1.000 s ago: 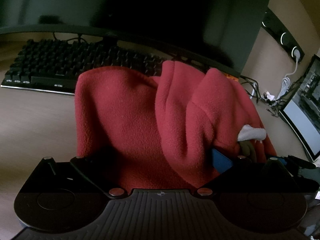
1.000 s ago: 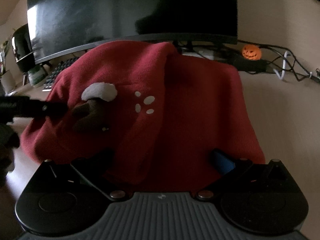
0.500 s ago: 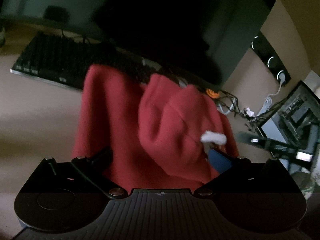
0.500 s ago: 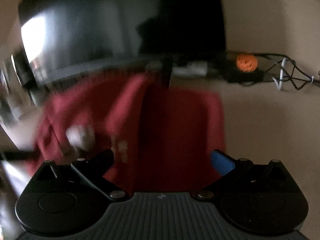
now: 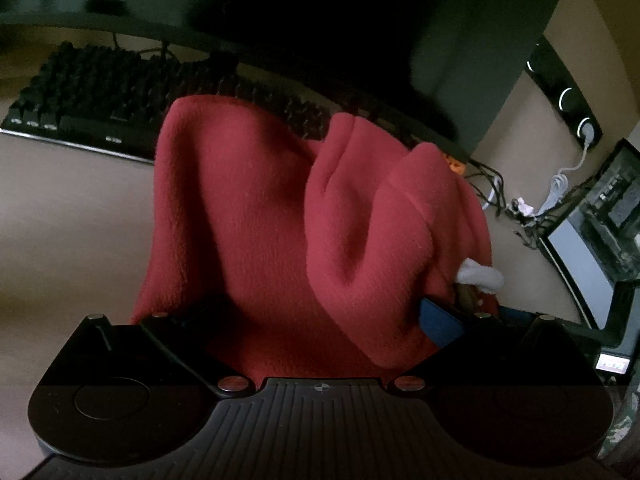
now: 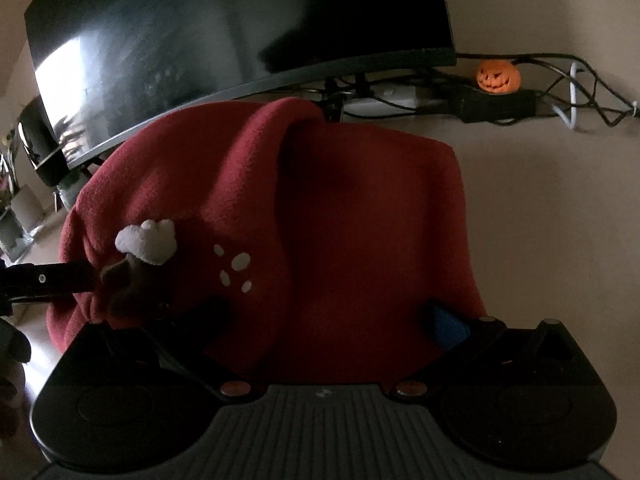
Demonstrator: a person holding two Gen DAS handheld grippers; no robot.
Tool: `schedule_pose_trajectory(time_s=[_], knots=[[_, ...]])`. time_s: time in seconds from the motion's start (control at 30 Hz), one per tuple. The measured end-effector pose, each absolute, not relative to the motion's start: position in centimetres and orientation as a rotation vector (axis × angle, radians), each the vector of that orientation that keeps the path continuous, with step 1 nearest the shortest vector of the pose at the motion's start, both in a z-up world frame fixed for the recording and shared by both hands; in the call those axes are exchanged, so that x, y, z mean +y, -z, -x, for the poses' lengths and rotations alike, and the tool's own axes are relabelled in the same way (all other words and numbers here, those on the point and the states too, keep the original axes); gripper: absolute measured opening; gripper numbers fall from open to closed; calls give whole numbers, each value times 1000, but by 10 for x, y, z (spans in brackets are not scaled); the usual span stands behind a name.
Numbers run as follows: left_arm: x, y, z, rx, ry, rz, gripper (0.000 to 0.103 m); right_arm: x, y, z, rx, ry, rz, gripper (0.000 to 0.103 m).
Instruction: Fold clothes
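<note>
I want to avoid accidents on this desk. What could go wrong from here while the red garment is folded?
The red fleece garment lies bunched, partly over the keyboard; dragging it might press or shift keys. Its far edge sits close to the cables and pumpkin figure, so it could snag them.

My right claw has its 2 fingers spread wide, the blue pad at 4 o'clock and the dark one at 8 o'clock, with the red fleece bunched up between and over them. Can't tell if the pads actually touch fabric. There's a fold ridge running from 12 o'clock down the middle. White puffy trim sits at 9 o'clock, white paw print just right of it. The other gripper's black finger pokes in from 9 o'clock against the cloth. Curved monitor up at 11, orange pumpkin at 1 o'clock among cables on the beige desk.
</note>
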State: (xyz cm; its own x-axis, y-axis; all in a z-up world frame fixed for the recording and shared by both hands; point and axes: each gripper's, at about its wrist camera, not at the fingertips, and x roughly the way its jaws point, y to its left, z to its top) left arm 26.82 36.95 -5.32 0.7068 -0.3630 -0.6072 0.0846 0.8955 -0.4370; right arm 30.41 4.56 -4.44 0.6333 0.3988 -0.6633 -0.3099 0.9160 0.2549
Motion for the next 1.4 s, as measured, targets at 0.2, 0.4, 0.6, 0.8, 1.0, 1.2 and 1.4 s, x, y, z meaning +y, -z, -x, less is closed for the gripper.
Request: schedule_pose_trajectory(time_s=[0.2,0.4,0.6,0.8,1.0,1.2,1.4], knots=[[355,36,-245,711,153,390,103,36,11,-262,742,-344,-42,103],[307,-4,-140,548,10,348,103,-3,-8,-155,661,-380,-122,103],[239,11,-44,505,-172,207,103,-3,20,-81,648,-336,-33,103],[214,18,-12,568,-116,208,103,-18,11,-51,516,-307,9,103],[206,15,2,546,-123,209,103,-32,6,-50,519,-308,-9,103],[196,12,5,542,-112,198,103,-35,6,-42,532,-348,-8,103],[189,11,4,545,-90,189,103,-35,4,-38,528,-359,-21,103]])
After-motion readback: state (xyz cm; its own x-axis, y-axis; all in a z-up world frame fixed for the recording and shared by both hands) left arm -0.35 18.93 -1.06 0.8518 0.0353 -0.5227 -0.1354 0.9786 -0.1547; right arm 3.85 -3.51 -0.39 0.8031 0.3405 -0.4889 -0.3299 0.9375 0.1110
